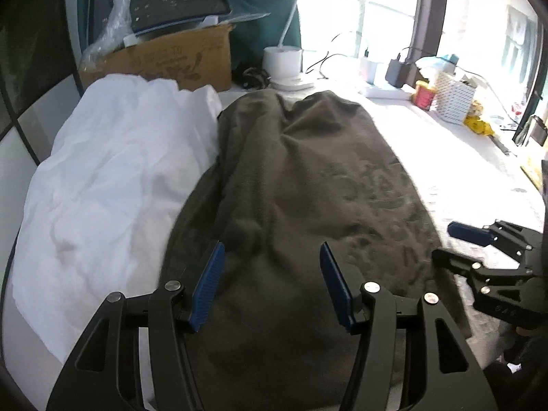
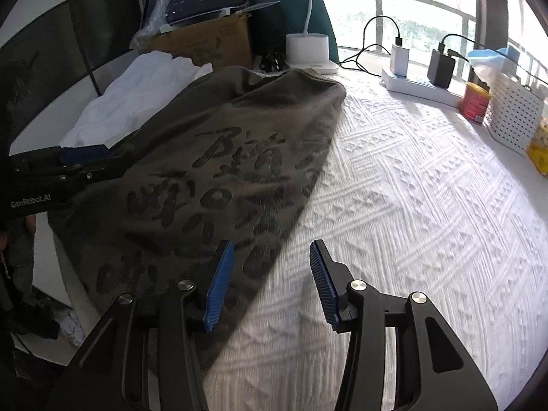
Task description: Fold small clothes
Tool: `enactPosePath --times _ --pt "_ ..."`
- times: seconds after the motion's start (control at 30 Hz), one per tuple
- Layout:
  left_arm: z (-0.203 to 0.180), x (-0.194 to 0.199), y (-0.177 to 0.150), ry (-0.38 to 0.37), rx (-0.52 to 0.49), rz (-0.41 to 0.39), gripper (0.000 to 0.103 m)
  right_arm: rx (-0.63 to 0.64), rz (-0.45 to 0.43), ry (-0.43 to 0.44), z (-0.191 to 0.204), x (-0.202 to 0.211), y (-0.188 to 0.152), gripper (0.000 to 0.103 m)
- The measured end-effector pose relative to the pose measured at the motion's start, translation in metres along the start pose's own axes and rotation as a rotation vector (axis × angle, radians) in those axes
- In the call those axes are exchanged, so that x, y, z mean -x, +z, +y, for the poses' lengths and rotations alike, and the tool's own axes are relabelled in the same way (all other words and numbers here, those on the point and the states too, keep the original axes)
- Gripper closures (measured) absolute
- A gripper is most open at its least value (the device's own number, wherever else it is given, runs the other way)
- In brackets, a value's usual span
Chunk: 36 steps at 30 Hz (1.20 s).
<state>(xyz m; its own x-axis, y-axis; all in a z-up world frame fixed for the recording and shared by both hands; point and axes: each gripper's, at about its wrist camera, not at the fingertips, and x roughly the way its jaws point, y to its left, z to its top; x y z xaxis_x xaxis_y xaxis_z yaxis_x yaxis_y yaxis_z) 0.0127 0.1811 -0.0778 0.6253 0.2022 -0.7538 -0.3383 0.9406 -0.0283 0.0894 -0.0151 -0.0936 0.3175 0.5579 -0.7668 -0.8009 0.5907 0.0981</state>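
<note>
Both tools point(image 1: 272, 286) point(image 2: 272, 282) angled over shirt point(image 1: 308, 188)

looks like someone's bedroom at home: a bed with a white textured bedspread point(image 2: 411, 205) pushed up to a sunny window point(image 2: 404, 10), chargers plugged into a power strip point(image 2: 421, 85) on the sill, a cardboard box point(image 2: 205, 41) of stuff, a white basket point(image 2: 513, 116)

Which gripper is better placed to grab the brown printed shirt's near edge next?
Probably the left gripper: its open jaws sit directly over the brown printed shirt. The right gripper straddles the shirt's side edge, mostly over white textured bedspread.
</note>
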Motion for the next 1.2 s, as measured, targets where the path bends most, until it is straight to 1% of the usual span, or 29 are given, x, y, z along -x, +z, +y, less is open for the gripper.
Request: enactPosePath --times 0.07,0.2,0.37,0.5,0.77,0.83,0.87,0.9,1.03,1.13,1.2 --pt "-0.007 0.007 -0.003 -0.010 -0.002 -0.017 0.045 -0.006 -0.002 0.001 -0.002 0.005 -0.006 0.054" --pt "-0.019 0.014 -0.007 -0.025 -0.009 -0.027 0.045 -0.015 -0.016 -0.005 -0.006 0.017 -0.015 0.054" --pt "-0.039 0.016 -0.011 -0.062 -0.020 -0.049 0.045 -0.053 -0.031 -0.028 -0.023 0.030 -0.026 0.054" --pt "-0.057 0.012 -0.016 -0.092 -0.036 -0.043 0.045 -0.091 -0.049 -0.051 -0.039 0.044 -0.037 0.054" --pt "-0.099 0.010 -0.020 -0.146 -0.101 -0.040 0.045 -0.174 -0.079 -0.098 -0.073 0.071 -0.062 0.054" --pt "-0.109 0.012 -0.019 -0.158 -0.120 -0.046 0.045 -0.194 -0.089 -0.111 -0.082 0.080 -0.068 0.050" --pt "-0.114 0.013 -0.019 -0.163 -0.127 -0.049 0.045 -0.200 -0.093 -0.116 -0.085 0.083 -0.070 0.043" --pt "-0.118 0.014 -0.019 -0.168 -0.134 -0.052 0.045 -0.208 -0.099 -0.124 -0.089 0.087 -0.073 0.041" --pt "-0.138 0.019 -0.018 -0.193 -0.162 -0.063 0.044 -0.233 -0.115 -0.153 -0.102 0.103 -0.081 0.041" --pt "-0.151 0.023 -0.017 -0.214 -0.180 -0.066 0.039 -0.246 -0.119 -0.171 -0.111 0.113 -0.088 0.041" --pt "-0.160 0.027 -0.016 -0.226 -0.198 -0.074 0.039 -0.254 -0.127 -0.185 -0.116 0.122 -0.092 0.041"
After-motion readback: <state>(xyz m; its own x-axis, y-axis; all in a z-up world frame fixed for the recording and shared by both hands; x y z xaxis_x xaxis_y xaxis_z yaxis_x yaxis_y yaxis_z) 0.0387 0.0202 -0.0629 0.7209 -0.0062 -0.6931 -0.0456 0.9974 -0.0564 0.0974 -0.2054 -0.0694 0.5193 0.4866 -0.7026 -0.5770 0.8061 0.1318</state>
